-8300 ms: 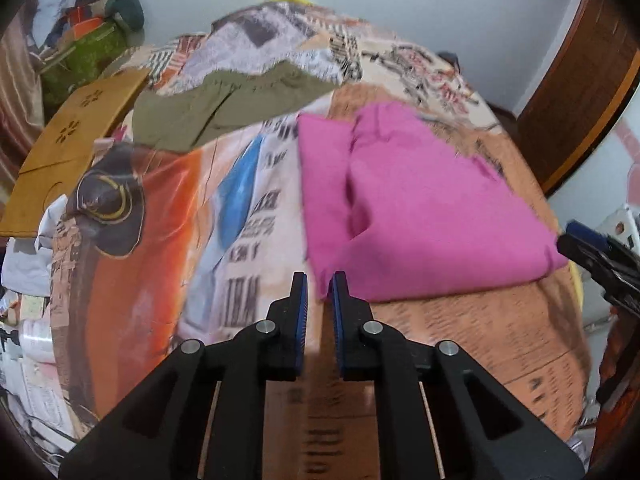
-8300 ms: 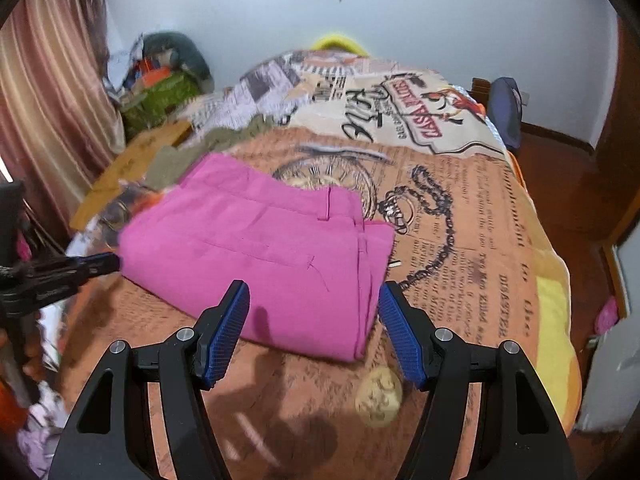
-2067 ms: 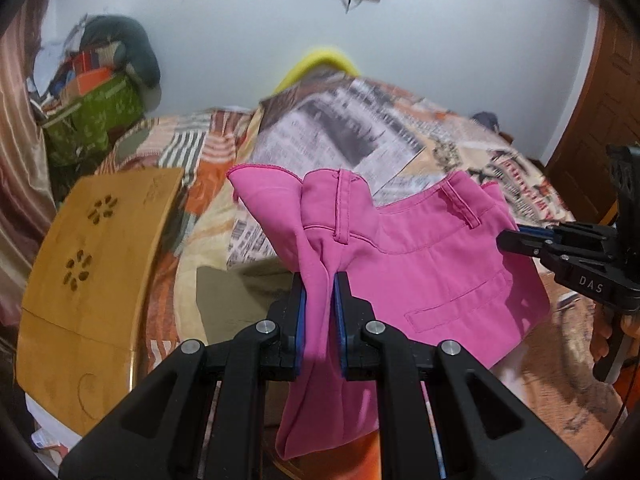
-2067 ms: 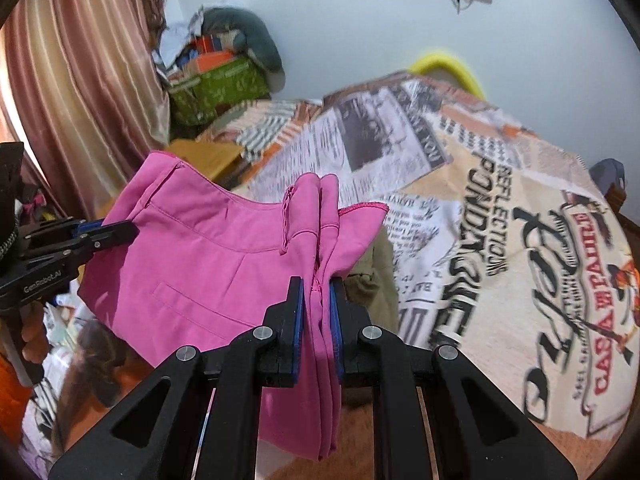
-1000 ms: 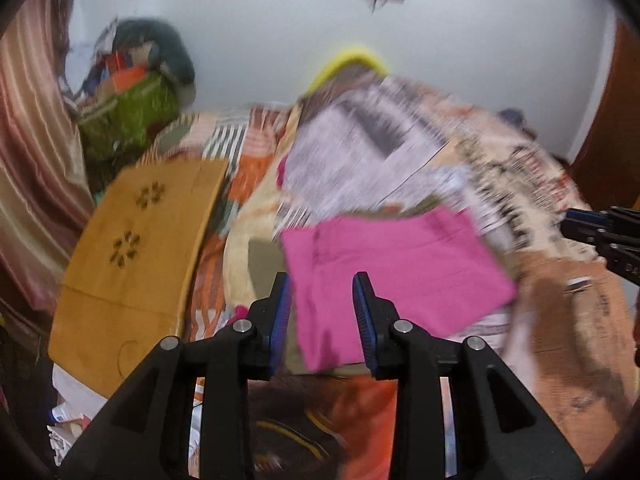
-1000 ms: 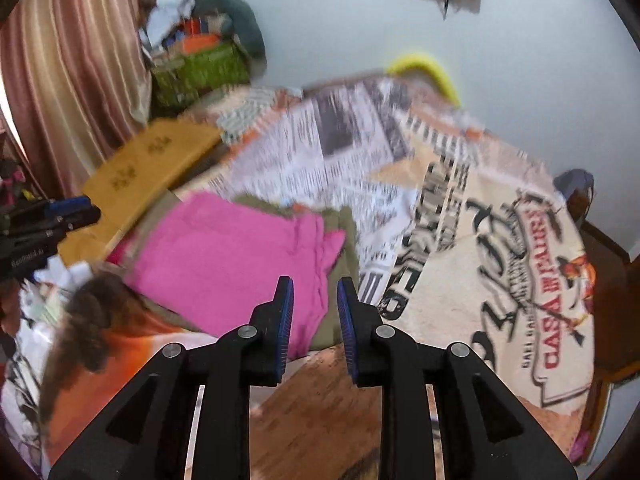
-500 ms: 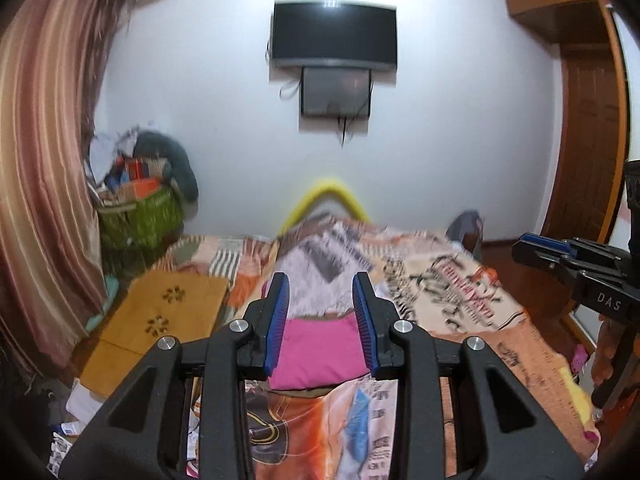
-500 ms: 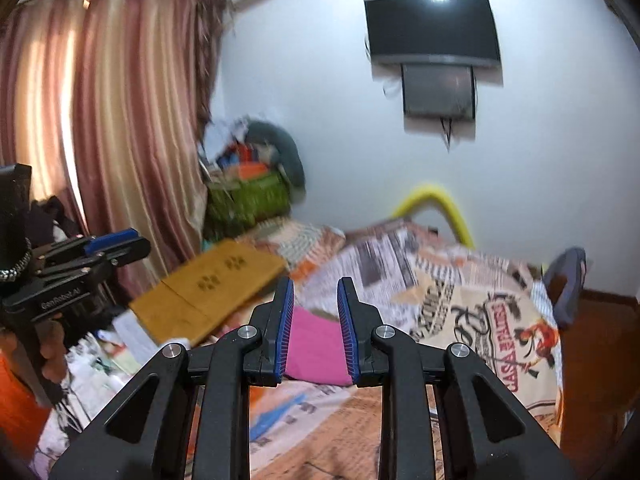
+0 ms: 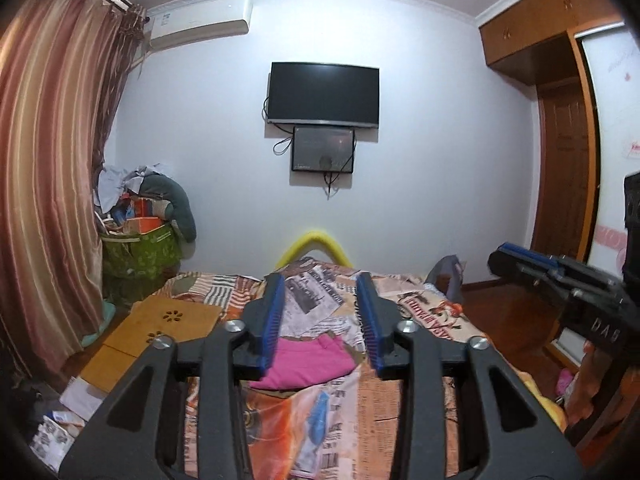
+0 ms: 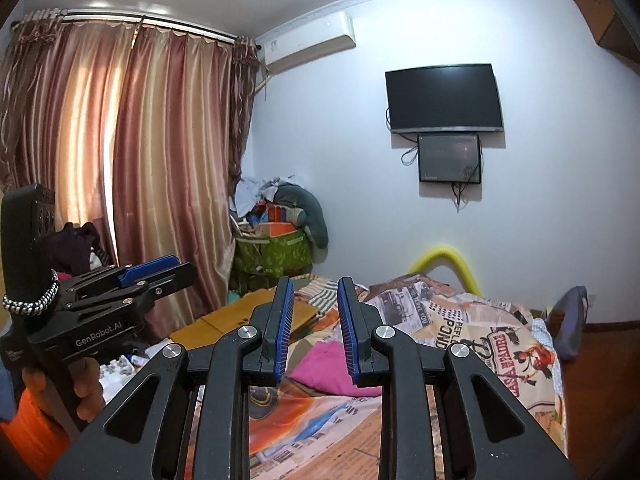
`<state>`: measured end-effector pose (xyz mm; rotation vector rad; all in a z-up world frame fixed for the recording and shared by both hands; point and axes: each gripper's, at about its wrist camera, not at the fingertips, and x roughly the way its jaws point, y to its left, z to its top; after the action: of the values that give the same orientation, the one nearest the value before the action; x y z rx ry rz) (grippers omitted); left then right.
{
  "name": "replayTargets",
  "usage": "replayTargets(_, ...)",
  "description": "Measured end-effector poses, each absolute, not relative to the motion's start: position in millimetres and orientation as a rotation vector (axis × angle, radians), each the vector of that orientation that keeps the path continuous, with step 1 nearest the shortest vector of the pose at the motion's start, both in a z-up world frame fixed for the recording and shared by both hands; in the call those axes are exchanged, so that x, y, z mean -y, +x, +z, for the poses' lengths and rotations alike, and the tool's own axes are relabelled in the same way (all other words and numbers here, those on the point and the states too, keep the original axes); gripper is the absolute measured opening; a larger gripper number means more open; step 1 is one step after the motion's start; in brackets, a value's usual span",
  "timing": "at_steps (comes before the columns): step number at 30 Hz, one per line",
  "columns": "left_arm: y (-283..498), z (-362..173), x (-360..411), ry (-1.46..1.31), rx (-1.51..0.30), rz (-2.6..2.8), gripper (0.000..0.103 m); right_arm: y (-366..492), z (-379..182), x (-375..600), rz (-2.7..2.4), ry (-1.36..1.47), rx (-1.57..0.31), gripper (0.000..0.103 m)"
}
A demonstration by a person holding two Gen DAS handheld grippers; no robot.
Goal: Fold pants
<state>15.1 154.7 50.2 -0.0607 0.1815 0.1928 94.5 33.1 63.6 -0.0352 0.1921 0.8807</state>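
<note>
The folded pink pants (image 9: pixel 306 364) lie on the bed (image 9: pixel 400 420) with the newspaper-print cover, far ahead of both grippers; they also show in the right wrist view (image 10: pixel 332 368). My left gripper (image 9: pixel 321 320) is open and empty, held well back from the bed and high above it. My right gripper (image 10: pixel 313 326) is open and empty, also pulled back. Each gripper shows in the other's view: the right one at the right edge (image 9: pixel 560 280), the left one at the left (image 10: pixel 132 280).
A wooden lap board (image 9: pixel 160 324) lies at the bed's left edge. A green bag with piled clothes (image 9: pixel 140 244) stands in the corner by the curtain (image 9: pixel 48 200). A TV (image 9: pixel 323 94) hangs on the far wall. A wooden door (image 9: pixel 564 168) is at right.
Both grippers let go of the pink pants, which now lie folded on the bed. Both have pulled back and up, and their jaws have opened a little wider.
</note>
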Motion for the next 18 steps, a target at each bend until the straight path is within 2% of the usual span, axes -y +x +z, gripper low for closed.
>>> replayTargets(2, 7, 51, -150, -0.056, -0.157, 0.205, 0.054, 92, 59, -31, 0.873, -0.023, -0.185, 0.043)
replayTargets(5, -2, 50, -143, -0.044, -0.145, 0.212, 0.058, 87, 58, -29, 0.844, -0.009, -0.166, 0.061)
replayTargets(9, -9, 48, -138, -0.046, -0.136, 0.218, 0.071, 85, 59, -24, 0.831, 0.022, -0.176, 0.066)
replayTargets(13, -13, 44, -137, -0.051, -0.132, 0.231, 0.083, 87, 59, -25, 0.809, 0.032, -0.185, 0.084)
replayTargets(15, -15, 43, -138, -0.068, -0.132, 0.234, 0.096, 81, 57, -23, 0.805, 0.034, -0.183, 0.088)
replayTargets(18, -19, 39, -136, -0.069, -0.133, 0.237, 0.1, 78, 53, -20, 0.802, 0.041, -0.194, 0.099)
